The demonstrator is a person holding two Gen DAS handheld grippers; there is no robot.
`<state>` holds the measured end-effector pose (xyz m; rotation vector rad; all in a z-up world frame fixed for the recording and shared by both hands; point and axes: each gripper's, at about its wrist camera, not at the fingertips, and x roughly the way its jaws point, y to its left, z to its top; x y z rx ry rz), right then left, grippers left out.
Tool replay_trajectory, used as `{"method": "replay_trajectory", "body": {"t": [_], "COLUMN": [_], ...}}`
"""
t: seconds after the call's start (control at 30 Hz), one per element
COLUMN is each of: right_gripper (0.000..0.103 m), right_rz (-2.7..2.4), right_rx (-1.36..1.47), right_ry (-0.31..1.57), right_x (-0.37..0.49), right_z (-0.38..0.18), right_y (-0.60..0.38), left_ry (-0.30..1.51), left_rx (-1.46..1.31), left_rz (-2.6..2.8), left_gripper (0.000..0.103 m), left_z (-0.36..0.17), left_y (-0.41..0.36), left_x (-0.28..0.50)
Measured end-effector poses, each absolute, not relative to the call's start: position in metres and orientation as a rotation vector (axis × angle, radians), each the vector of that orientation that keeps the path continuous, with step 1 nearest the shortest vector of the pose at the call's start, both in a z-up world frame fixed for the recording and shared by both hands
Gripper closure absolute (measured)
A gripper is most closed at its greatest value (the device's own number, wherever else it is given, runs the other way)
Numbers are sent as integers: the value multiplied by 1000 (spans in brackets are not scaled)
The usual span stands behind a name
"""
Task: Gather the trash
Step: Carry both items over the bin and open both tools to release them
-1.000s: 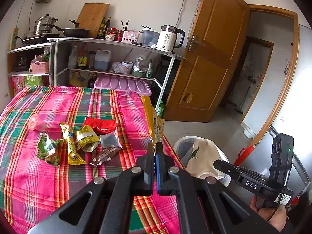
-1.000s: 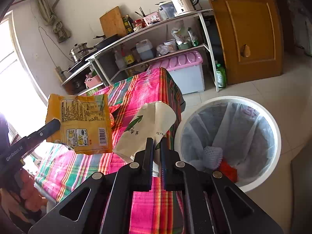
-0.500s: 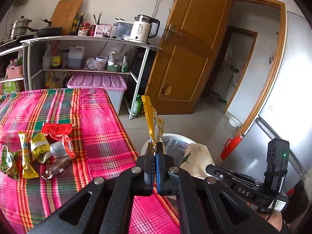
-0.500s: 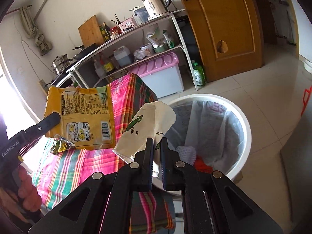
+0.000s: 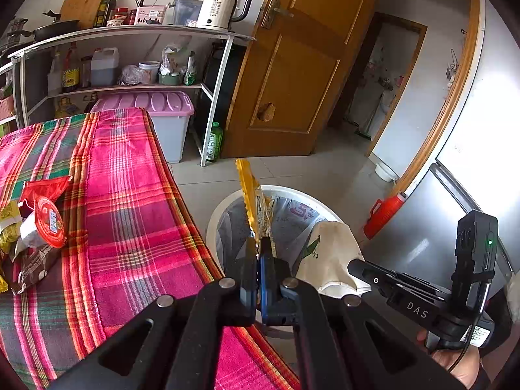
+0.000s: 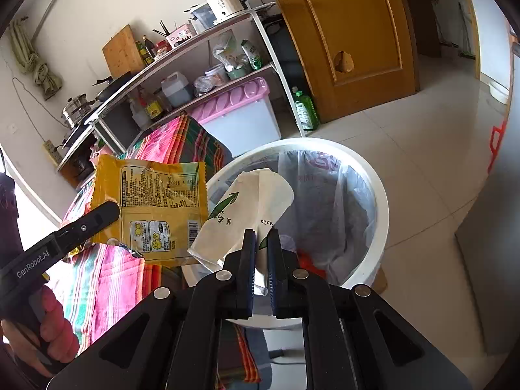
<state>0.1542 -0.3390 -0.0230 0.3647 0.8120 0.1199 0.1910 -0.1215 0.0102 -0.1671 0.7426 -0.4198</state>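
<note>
Beside plaid tablecloth (image 5: 130,201), lined bin (image 6: 380,201) on tiles (image 6: 438,149).

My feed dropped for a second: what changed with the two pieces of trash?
Both grippers carried their loads off the table toward the bin. The yellow wrapper and white paper cup now hang over its rim. Both grips stayed shut; nothing dropped. The other wrappers stayed on the table.

Left gripper (image 5: 258,247): its jaws are pressing together on the edge of a yellow wrapper (image 5: 250,201), which is standing edge-on above the fingertips. Right gripper (image 6: 261,237): its jaws are pinching a white paper bag (image 6: 247,208), with only a narrow gap showing between them. Both grippers are pointing forward, side by side and near each other, each being gripped from behind by a hand (image 6: 48,325).
</note>
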Motion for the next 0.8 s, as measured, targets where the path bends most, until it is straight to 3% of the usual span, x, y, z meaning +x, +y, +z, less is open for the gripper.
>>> {"method": "replay_trajectory", "body": {"t": [0.33, 0.5, 0.8], "right_gripper": [94, 89, 81], "right_rz": [96, 93, 97], "right_rx": [386, 382, 332], "right_ry": [854, 859, 810], "right_x": [163, 166, 157], "right_z": [-38, -41, -26], "right_y": [-347, -346, -339], "left_ry": [799, 806, 773], "left_rx": [-170, -182, -180], "left_rz": [-422, -416, -404], "left_gripper": [98, 83, 83], "left_z": [-5, -8, 0], "left_y": [-131, -129, -120], "left_x": [200, 202, 192]}}
